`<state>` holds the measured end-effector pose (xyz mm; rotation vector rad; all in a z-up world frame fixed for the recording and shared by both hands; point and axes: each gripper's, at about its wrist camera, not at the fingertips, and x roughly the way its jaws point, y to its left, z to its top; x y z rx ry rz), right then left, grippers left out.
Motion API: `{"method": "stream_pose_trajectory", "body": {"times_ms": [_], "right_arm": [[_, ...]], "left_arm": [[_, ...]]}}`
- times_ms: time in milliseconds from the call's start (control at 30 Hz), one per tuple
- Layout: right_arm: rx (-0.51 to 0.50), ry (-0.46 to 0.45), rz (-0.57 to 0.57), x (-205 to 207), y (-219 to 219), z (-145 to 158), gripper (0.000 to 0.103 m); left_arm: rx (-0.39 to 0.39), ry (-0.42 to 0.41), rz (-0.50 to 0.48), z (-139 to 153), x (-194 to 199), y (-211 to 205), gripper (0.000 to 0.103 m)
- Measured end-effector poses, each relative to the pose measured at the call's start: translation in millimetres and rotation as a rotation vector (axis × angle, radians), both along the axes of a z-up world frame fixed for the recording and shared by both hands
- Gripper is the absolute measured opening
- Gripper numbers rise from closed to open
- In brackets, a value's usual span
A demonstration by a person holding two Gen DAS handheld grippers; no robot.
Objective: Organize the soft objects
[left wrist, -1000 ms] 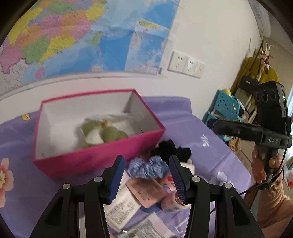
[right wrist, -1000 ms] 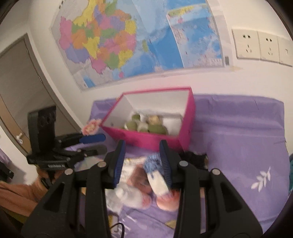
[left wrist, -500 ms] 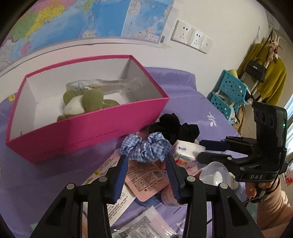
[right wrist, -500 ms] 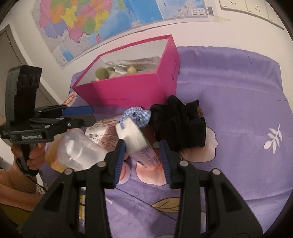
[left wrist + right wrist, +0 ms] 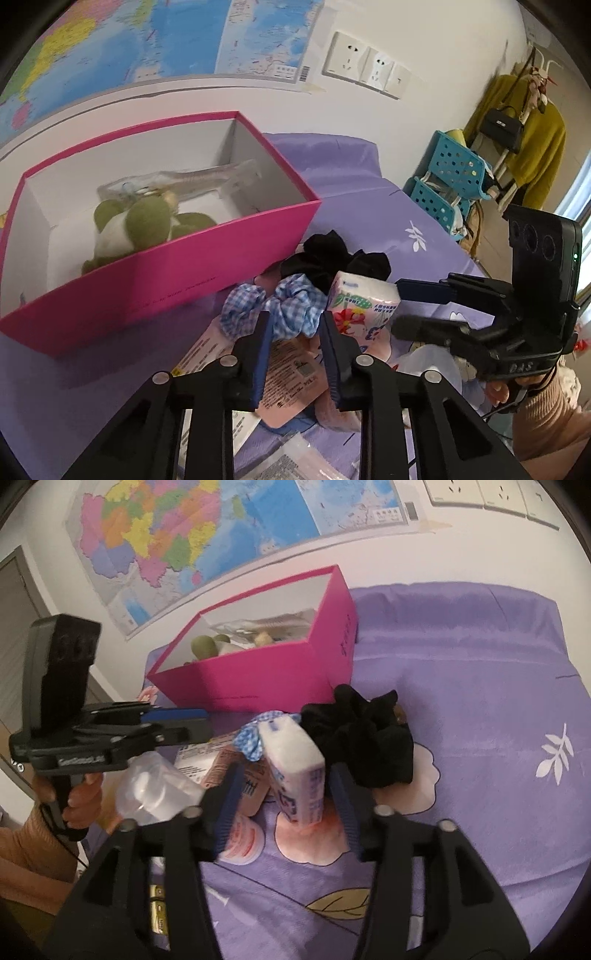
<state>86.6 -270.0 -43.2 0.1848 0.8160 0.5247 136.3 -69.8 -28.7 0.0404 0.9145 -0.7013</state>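
Note:
A blue checked scrunchie (image 5: 284, 310) lies in front of the pink box (image 5: 184, 273). My left gripper (image 5: 294, 317) is shut, its pads pinching the scrunchie's near edge. From the right wrist view the left gripper (image 5: 208, 724) comes in from the left towards the scrunchie (image 5: 251, 738). A white tissue pack (image 5: 295, 768) stands tilted between the fingers of my right gripper (image 5: 285, 771). Those jaws are opening, with a gap on each side of the pack. A black scrunchie (image 5: 369, 738) lies right of it. The tissue pack (image 5: 362, 302) also shows beside the right gripper (image 5: 395, 306).
The box holds a green plush toy (image 5: 147, 221) and a clear packet. Pink and white packets (image 5: 291, 380) and a clear plastic container (image 5: 155, 790) litter the purple bedspread (image 5: 480, 701). Blue stools (image 5: 443, 177) stand past the bed's edge. The map wall is close behind the box.
Both grippers came down onto the pile. The right one lowered the tissue pack onto the bedspread and widened its jaws. The left jaws narrowed onto the checked scrunchie.

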Motion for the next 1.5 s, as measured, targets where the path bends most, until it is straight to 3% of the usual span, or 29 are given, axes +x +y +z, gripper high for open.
{"method": "stream_pose_trajectory", "body": {"times_ms": [167, 200, 233, 267, 400, 467, 800, 1100, 1233, 1500], "right_arm": [[-0.039, 0.022, 0.000, 10.0, 6.9, -7.8, 0.057], [-0.046, 0.024, -0.002, 12.3, 8.3, -10.5, 0.053], [-0.053, 0.026, -0.001, 13.7, 9.0, -12.6, 0.036], [-0.047, 0.038, 0.003, 15.5, 8.5, -15.3, 0.027], [-0.014, 0.033, -0.007, 16.3, 1.7, -11.0, 0.027], [0.010, 0.008, 0.002, 14.0, -0.1, 0.3, 0.027], [0.027, -0.108, 0.067, 20.0, 13.7, 63.1, 0.027], [0.036, -0.151, 0.091, 58.1, 25.6, 91.2, 0.026], [0.015, -0.151, 0.099, 80.1, 34.4, 92.7, 0.026], [0.010, -0.076, 0.093, 124.9, 43.6, 69.4, 0.026]], "left_arm": [[-0.002, 0.008, -0.004, 0.0, 4.9, -0.7, 0.024], [-0.008, 0.015, -0.005, -0.3, 5.8, 0.2, 0.024], [-0.012, 0.021, -0.005, -0.5, 6.6, 1.4, 0.024], [-0.015, 0.024, -0.003, -0.4, 7.3, 2.8, 0.024], [-0.057, 0.042, -0.023, 2.7, 8.9, 5.5, 0.024], [-0.042, 0.017, -0.026, 6.4, 7.4, 3.0, 0.024], [-0.119, -0.016, -0.120, 34.1, 14.0, -2.1, 0.024], [-0.115, -0.071, -0.064, 63.3, 43.4, 1.7, 0.024], [-0.096, -0.088, -0.029, 65.2, 58.6, 2.6, 0.024], [-0.066, -0.025, 0.039, 44.1, 91.5, 4.3, 0.022]]}}
